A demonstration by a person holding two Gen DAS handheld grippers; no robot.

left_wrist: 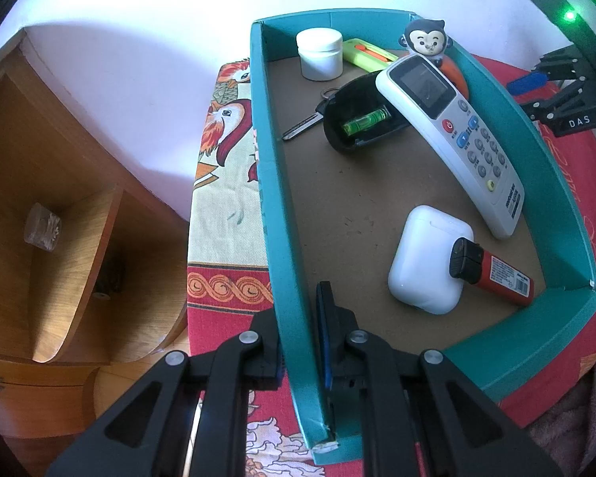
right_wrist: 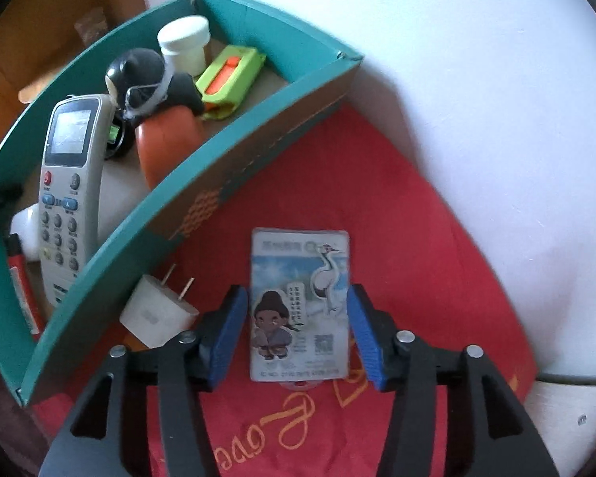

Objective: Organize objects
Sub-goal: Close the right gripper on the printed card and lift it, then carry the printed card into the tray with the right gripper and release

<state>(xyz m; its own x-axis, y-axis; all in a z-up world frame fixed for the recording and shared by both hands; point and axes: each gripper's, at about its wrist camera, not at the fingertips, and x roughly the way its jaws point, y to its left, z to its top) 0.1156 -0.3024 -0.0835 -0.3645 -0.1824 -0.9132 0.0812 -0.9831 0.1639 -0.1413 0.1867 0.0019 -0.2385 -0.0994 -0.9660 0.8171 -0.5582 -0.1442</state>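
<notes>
Flat on the red cloth (right_wrist: 417, 238), just outside the teal box (right_wrist: 226, 151): a laminated card (right_wrist: 300, 306), picture side up, lying between the two blue pads (right_wrist: 363, 342) of the right hand-held gripper (right_wrist: 296, 336). Spread to either side of the card, pads near its long edges, not clearly pressing on them. Beside the card, against the box wall, a white plug adapter (right_wrist: 159, 312), prongs up toward the wall. Probably next for the box, this card; hard to lift, being thin and flat. Best to tilt one pad under an edge, or slide the card to a fold in the cloth, then close gently and check for bending. Worth keeping clear of the adapter while closing. On the far side, left hand-held gripper (left_wrist: 298, 342) pinched shut on the box wall, steadying it. Inside already: remote control (left_wrist: 449, 135), white earbud case (left_wrist: 429, 258), lighter (left_wrist: 492, 270), jar (left_wrist: 320, 53), key (left_wrist: 302, 127), monkey figure (left_wrist: 425, 37).
</notes>
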